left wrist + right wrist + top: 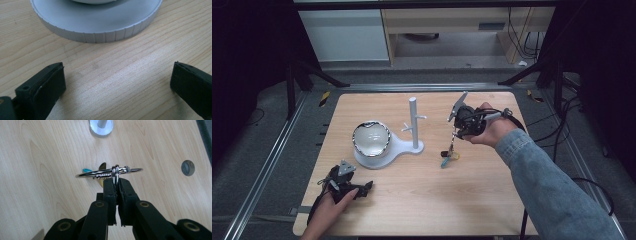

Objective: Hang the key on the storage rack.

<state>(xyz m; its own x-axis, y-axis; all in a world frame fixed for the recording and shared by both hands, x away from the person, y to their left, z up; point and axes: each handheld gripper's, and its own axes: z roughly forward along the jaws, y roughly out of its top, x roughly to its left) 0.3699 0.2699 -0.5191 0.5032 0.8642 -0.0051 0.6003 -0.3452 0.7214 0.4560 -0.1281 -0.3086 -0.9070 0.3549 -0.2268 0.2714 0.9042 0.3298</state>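
Note:
My right gripper hangs over the table's right half, pointing down, shut on a bunch of keys that dangles just above the wood. In the right gripper view its jaws pinch a small ring linked to a larger silver key ring, with blue and yellow tags hanging below. Left of it stands a white stand with a post and short pegs, its base carrying a shiny bowl. My left gripper rests open near the front left, its pads apart on bare wood before the stand's round base.
The wooden table sits on a metal frame over grey floor. A small round grey insert is set in the tabletop near the keys. Cables trail on the floor at the right.

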